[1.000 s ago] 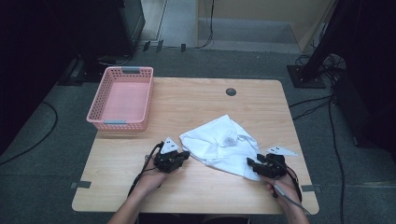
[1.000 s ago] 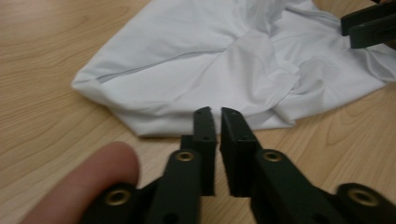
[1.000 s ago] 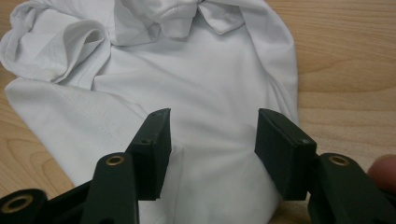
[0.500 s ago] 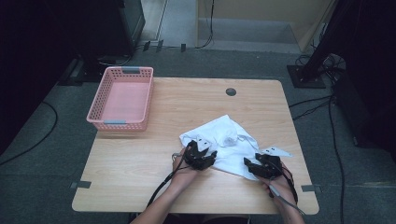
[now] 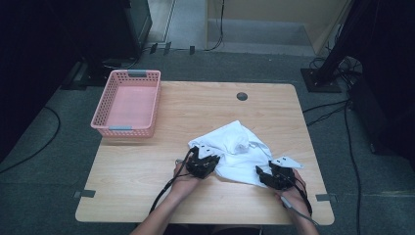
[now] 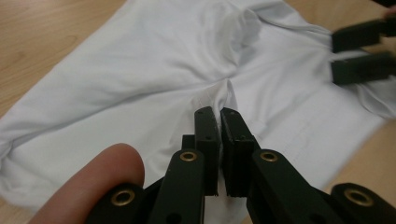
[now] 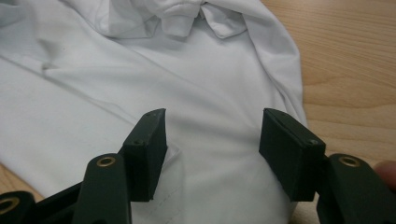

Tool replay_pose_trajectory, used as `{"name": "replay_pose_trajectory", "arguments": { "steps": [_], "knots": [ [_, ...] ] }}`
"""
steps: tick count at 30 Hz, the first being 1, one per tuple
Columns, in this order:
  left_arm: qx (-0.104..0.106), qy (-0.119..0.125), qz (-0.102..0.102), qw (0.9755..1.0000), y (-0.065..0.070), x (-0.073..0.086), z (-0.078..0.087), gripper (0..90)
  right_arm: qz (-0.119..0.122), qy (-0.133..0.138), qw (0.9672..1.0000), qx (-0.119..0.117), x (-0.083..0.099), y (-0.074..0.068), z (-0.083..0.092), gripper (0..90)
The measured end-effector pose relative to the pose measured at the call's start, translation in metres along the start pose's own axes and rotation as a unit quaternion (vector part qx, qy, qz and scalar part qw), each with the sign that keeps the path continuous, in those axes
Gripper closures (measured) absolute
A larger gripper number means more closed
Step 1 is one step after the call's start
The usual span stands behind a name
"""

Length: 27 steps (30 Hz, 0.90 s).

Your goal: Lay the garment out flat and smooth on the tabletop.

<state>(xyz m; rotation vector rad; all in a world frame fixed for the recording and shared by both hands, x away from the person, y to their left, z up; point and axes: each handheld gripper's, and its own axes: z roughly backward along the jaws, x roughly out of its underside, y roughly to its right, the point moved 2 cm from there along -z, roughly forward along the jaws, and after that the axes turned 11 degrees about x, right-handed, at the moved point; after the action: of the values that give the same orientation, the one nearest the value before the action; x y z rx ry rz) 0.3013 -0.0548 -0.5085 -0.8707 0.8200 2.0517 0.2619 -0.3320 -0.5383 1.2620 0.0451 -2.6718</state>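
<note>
White shirt [image 5: 235, 152] crumpled on wood table [image 5: 147, 196], left gripper [image 6: 219, 116] just clamped onto a fabric pinch (pretty tight), right gripper [image 7: 212, 135] gaping wide over the hem, pink basket [image 5: 127, 105] off aside

A: Where does the shirt [image 5: 237, 152] lie?
B: On the bench [image 5: 147, 181], toward its near right part. The basket [image 5: 127, 103] sits at the far left corner, well apart.
A: And the grippers?
B: The left gripper [image 5: 208, 164] is at the shirt's near left edge, the right gripper [image 5: 274, 175] at its near right edge.
</note>
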Motion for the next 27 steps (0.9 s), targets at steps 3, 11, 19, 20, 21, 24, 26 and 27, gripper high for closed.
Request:
{"name": "replay_pose_trajectory", "arguments": {
  "steps": [3,11,19,20,21,24,26,27],
  "knots": [
    [0.053,0.000,-0.016,0.9984,-0.001,0.010,0.023,87.0,-0.004,-0.002,1.0000,0.002,0.000,0.003,0.000,43.1],
    [0.122,-0.054,-0.057,0.9895,-0.012,0.049,0.062,87.0,-0.011,-0.008,0.9999,0.010,0.002,0.011,0.003,43.7],
    [0.187,-0.075,-0.103,0.9740,-0.013,0.059,0.080,56.9,-0.055,-0.004,0.9982,-0.024,-0.005,0.024,0.014,39.4],
    [0.183,-0.059,-0.091,0.9771,-0.016,0.055,0.081,49.5,-0.067,0.003,0.9973,-0.028,-0.007,0.026,0.016,39.4],
    [0.171,-0.043,-0.074,0.9815,-0.018,0.052,0.080,46.3,-0.076,0.008,0.9967,-0.029,-0.009,0.027,0.018,39.4],
    [0.088,-0.026,-0.060,0.9940,-0.022,0.045,0.068,37.5,-0.086,0.010,0.9961,-0.015,-0.012,0.028,0.017,39.0],
    [0.042,-0.035,-0.056,0.9970,-0.023,0.045,0.057,36.7,-0.078,-0.001,0.9970,-0.002,-0.011,0.023,0.011,38.0],
    [0.023,-0.042,-0.058,0.9971,-0.023,0.046,0.053,36.6,-0.068,-0.006,0.9976,0.005,-0.010,0.020,0.007,37.4]
  ]
}}
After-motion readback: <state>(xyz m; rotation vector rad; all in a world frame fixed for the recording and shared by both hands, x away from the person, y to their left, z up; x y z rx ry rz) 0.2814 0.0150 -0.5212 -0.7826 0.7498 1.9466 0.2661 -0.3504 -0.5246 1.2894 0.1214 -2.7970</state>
